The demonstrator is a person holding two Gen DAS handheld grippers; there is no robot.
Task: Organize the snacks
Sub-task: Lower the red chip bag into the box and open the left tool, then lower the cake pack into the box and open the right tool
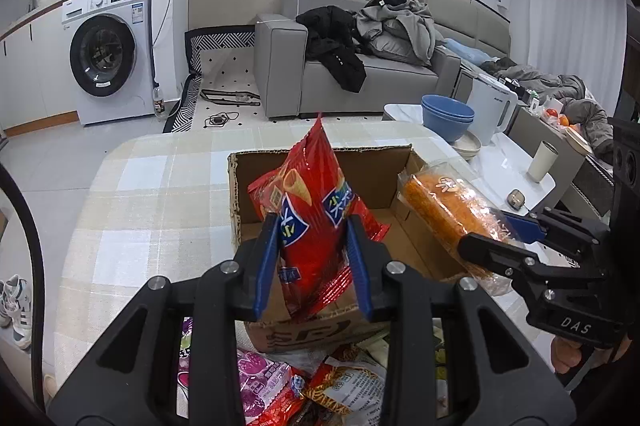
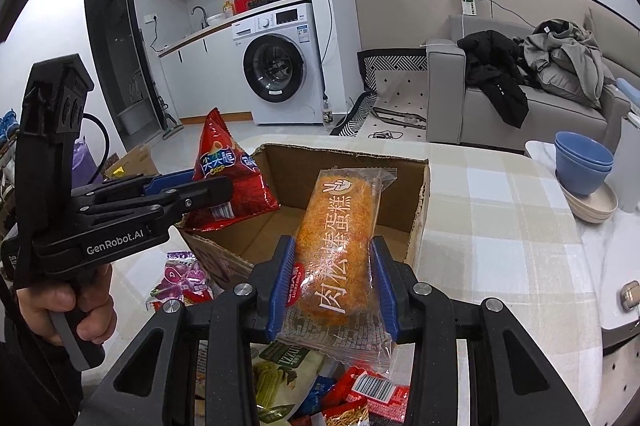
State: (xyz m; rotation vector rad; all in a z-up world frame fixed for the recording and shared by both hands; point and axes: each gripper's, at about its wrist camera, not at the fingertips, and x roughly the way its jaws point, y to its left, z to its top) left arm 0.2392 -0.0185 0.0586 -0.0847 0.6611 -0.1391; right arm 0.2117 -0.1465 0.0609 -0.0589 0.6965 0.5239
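Note:
My left gripper (image 1: 314, 258) is shut on a red crisp bag (image 1: 316, 209) and holds it upright over the near edge of an open cardboard box (image 1: 320, 153). My right gripper (image 2: 334, 278) is shut on an orange cake in a clear wrapper (image 2: 340, 230), held over the box's (image 2: 420, 201) near right side. Each gripper shows in the other view: the right gripper (image 1: 496, 234) with the cake (image 1: 440, 201), the left gripper (image 2: 192, 189) with the red bag (image 2: 228, 165). The box's floor looks bare.
Several loose snack packets (image 1: 320, 382) lie on the checked tablecloth (image 1: 160, 209) in front of the box, also below my right gripper (image 2: 340, 390). Blue bowls (image 1: 448, 115), a white kettle (image 1: 490, 105) and a cup (image 1: 542, 161) stand on a side table to the right.

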